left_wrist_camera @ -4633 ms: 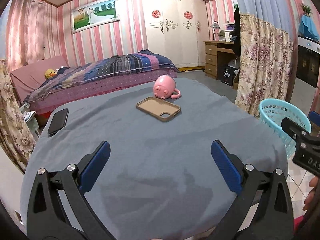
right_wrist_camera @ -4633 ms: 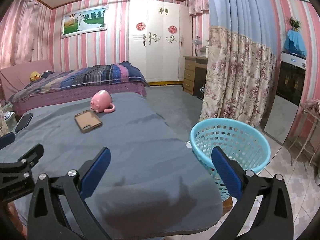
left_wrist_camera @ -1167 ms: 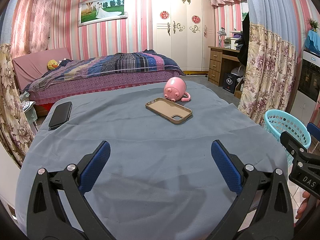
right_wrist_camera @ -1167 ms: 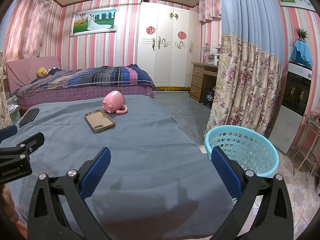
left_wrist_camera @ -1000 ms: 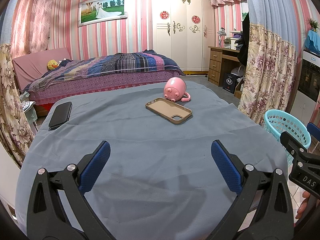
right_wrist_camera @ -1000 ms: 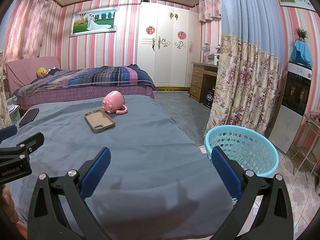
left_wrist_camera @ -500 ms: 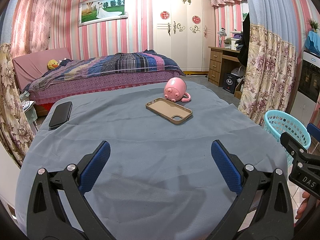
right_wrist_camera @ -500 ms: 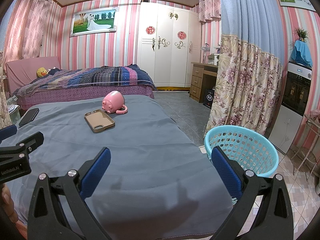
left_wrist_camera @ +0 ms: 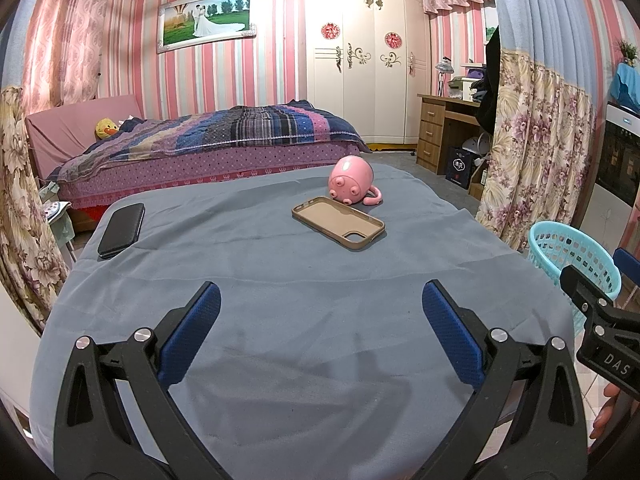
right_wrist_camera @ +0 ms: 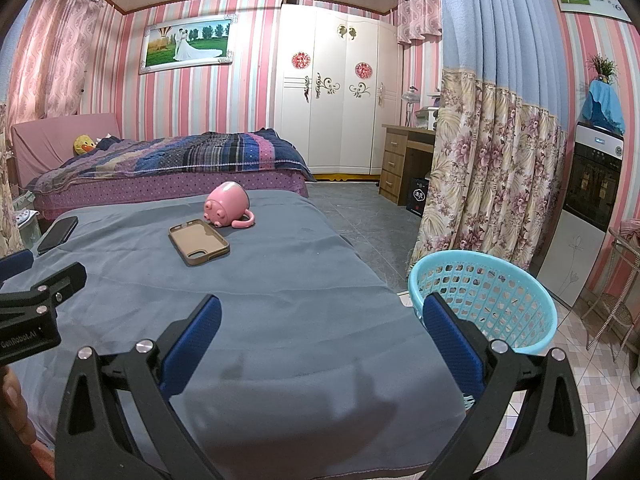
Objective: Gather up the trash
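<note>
Turquoise basket [right_wrist_camera: 484,300] on floor just off table's right edge. On grey-clothed table [left_wrist_camera: 280,320]: tan phone case [left_wrist_camera: 338,227] touching pink mug [left_wrist_camera: 351,179] lying on its side, black phone [left_wrist_camera: 121,230] far left. Left gripper [left_wrist_camera: 320,328] & right gripper [right_wrist_camera: 320,330] both wide apart, holding nothing, over near edge

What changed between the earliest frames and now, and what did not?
Both open grippers, left gripper and right gripper, pulled back and tilted up: the table cloth and blue basket sit lower and farther in view. Nothing was grasped or released. Pink mug, phone case and black phone stayed put.
</note>
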